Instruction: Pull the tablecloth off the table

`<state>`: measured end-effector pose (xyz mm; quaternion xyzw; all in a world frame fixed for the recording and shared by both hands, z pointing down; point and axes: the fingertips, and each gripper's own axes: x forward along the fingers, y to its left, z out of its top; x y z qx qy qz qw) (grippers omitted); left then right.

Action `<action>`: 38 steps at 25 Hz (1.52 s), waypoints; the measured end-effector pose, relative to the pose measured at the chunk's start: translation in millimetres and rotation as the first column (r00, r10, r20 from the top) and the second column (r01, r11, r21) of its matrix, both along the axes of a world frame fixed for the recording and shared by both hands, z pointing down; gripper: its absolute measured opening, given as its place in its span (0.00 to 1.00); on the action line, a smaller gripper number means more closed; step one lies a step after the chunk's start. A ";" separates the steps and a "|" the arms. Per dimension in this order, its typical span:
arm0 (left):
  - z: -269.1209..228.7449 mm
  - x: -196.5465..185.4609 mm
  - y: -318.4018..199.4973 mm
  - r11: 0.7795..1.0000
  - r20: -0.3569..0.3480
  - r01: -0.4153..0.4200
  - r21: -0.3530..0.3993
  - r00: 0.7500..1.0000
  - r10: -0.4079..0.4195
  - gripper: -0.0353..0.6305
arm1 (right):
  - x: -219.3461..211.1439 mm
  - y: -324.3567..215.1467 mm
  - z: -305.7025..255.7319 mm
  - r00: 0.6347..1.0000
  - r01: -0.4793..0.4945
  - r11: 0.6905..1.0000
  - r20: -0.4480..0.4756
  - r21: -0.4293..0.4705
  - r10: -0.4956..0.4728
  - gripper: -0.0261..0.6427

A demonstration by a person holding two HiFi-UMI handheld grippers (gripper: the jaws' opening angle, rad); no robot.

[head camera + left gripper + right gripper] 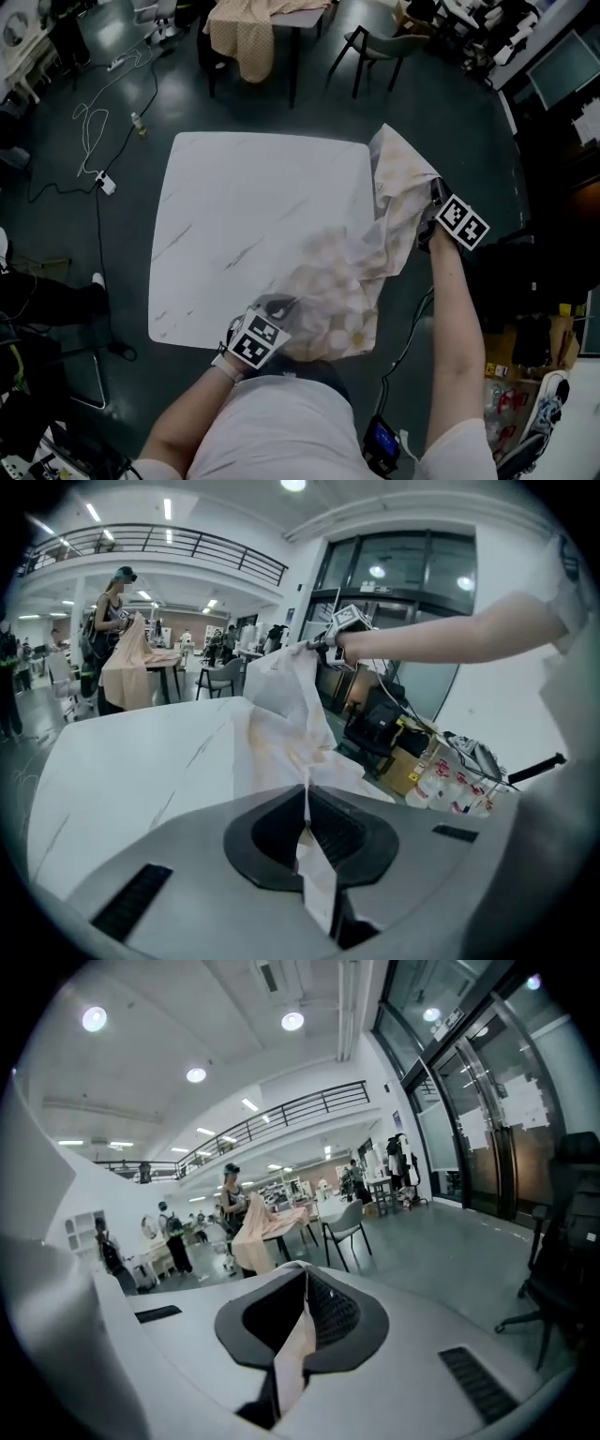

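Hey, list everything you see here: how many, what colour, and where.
table: one, white marbled, centre of the head view, mostly uncovered
tablecloth: one, cream with flowers, bunched over the table's right side and near right corner
beige cloth: one, hanging at the top of the head view
chair: one, dark frame, beyond the table's far right corner
cable: one, white, on the floor left of the table
left gripper: one, grey, at the table's near edge, shut on the tablecloth
right gripper: one, grey, off the table's right side, shut on the tablecloth
arms: two, white short sleeves, bottom of the head view
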<state>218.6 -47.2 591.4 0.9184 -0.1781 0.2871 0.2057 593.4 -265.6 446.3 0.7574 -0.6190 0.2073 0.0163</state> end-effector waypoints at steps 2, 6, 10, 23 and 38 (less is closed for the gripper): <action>-10.3 10.2 3.9 0.999 -0.036 -0.044 0.002 0.998 0.044 0.08 | 13.4 22.4 -11.5 0.999 -0.047 0.999 0.003 0.018 0.047 0.08; -27.0 29.3 19.9 0.990 -0.069 -0.137 0.029 0.988 0.139 0.08 | 46.8 83.7 -29.5 0.989 -0.146 0.987 0.048 0.062 0.143 0.08; -36.2 41.8 30.7 0.967 -0.089 -0.251 0.053 0.963 0.255 0.08 | 65.7 154.0 -47.7 0.968 -0.249 0.964 0.055 0.096 0.245 0.08; -66.8 48.3 99.0 0.855 -0.169 -0.508 0.108 0.838 0.519 0.08 | 48.3 383.2 -85.6 0.850 -0.526 0.836 0.055 0.158 0.524 0.08; -137.2 110.9 209.2 0.796 -0.269 -0.564 0.217 0.750 0.605 0.08 | 21.3 575.7 -149.2 0.803 -0.570 0.765 0.006 0.299 0.596 0.08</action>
